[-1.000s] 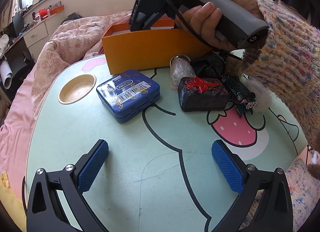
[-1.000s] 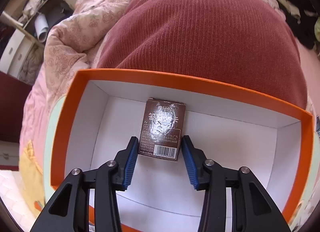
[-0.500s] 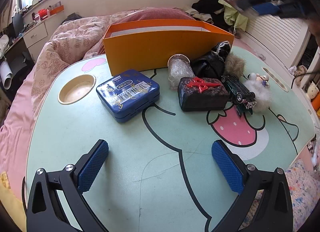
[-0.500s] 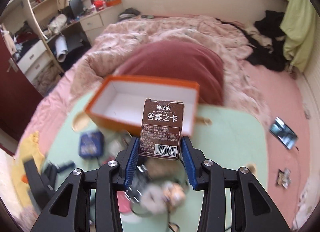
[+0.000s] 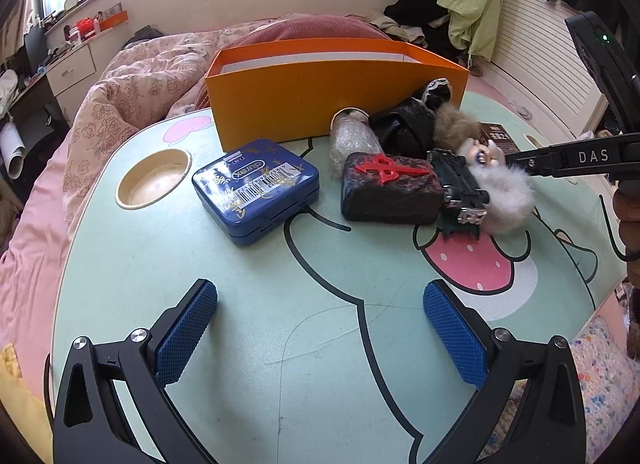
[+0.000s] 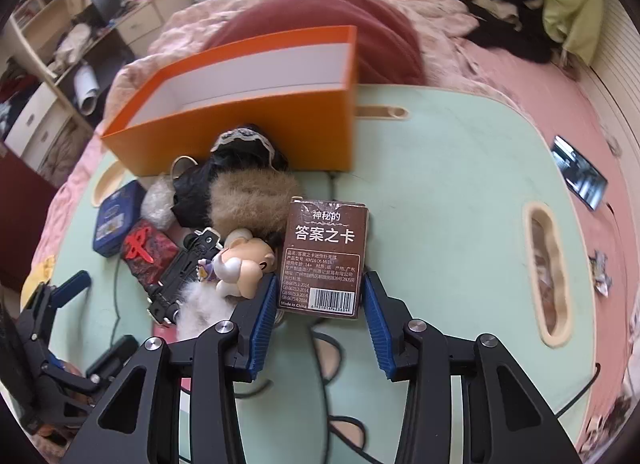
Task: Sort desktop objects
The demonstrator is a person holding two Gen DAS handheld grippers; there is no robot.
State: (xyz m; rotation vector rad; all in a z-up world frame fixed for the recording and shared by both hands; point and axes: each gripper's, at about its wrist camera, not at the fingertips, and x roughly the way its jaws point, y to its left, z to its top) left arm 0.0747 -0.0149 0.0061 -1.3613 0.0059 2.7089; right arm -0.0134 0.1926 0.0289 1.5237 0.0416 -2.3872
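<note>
One item in hand: brown card box (image 6: 325, 258), upright between the blue pads of the right gripper (image 6: 320, 304), which is clamped on its lower part at the barcode end. Long axis of the box runs straight out along the fingers, printed back face to the wrist camera, top edge farthest from the hand. Destination, by judgement: orange box (image 6: 256, 119), open-topped, white inside, lying ahead of the right gripper and off to its left, beyond the clutter. Between gripper and orange box: brown fur piece (image 6: 252, 199), black bag (image 6: 208, 179), and just left of the held box a small plush figure (image 6: 244, 264) and a black toy car (image 6: 180, 272). Left gripper (image 5: 320, 328): jaws wide apart, nothing between them, poised over bare table (image 5: 280, 364). Ahead of it lie a blue tin (image 5: 256, 189) and a dark red-marked box (image 5: 390, 191); the orange box stands behind both. Nearer hand for the card box: right, already holding. Any placing move turns on carrying the box forward-left over the near wall and lowering it long-axis first or laid flat.
</note>
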